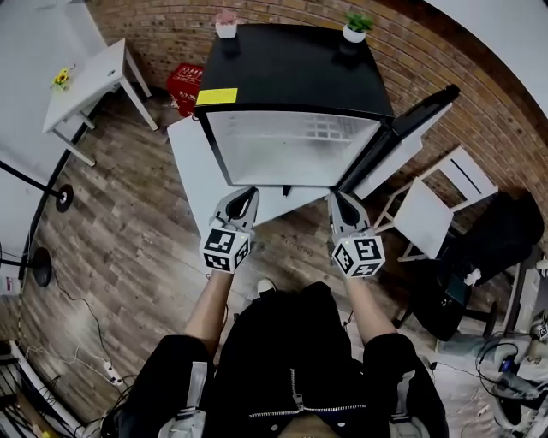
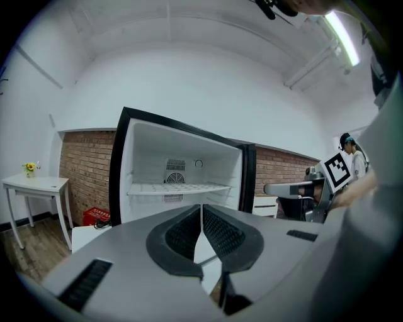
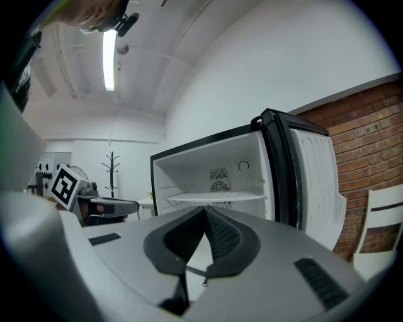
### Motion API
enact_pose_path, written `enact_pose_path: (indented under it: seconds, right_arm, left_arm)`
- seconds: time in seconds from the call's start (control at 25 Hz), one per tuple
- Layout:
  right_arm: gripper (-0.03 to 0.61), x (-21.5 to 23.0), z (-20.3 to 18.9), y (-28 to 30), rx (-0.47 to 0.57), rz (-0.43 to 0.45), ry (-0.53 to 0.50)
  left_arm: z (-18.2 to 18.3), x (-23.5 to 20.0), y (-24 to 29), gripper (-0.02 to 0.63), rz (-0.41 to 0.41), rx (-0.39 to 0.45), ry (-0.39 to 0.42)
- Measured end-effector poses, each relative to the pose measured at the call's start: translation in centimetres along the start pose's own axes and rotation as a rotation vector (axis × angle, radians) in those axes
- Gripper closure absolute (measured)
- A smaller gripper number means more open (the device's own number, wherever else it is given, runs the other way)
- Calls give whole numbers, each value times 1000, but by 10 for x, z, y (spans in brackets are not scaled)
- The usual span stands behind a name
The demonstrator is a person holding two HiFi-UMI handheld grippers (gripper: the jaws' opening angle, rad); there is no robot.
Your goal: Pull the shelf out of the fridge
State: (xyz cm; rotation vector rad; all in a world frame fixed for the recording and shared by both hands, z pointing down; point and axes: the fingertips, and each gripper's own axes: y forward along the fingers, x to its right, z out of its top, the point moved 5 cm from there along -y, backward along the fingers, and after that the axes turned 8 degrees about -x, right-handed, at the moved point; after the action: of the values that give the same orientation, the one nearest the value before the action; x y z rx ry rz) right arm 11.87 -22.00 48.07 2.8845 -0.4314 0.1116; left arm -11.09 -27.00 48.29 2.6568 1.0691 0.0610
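Note:
A small black fridge [image 1: 291, 81] stands open in front of me, its door [image 1: 402, 137] swung to the right. Inside, a white wire shelf [image 2: 176, 187] spans the white compartment; the same shelf [image 3: 217, 197] shows in the right gripper view. My left gripper [image 1: 251, 193] and right gripper [image 1: 335, 197] hover side by side just short of the fridge's front edge. Both are shut, tips together, with nothing between them. Neither touches the shelf.
The fridge sits on a low white platform [image 1: 193, 171]. Two small potted plants [image 1: 356, 26] stand on its top. A white table [image 1: 86, 81] is at the left, a red crate [image 1: 184, 85] beside the fridge, a white chair [image 1: 437, 205] at the right.

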Motion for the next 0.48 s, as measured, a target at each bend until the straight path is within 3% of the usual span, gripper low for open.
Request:
enact_pose_path:
  seconds: [0.48]
  right_arm:
    - [577, 9, 6, 26, 39, -38, 10]
  left_arm:
    - [7, -18, 26, 588, -8, 11, -1]
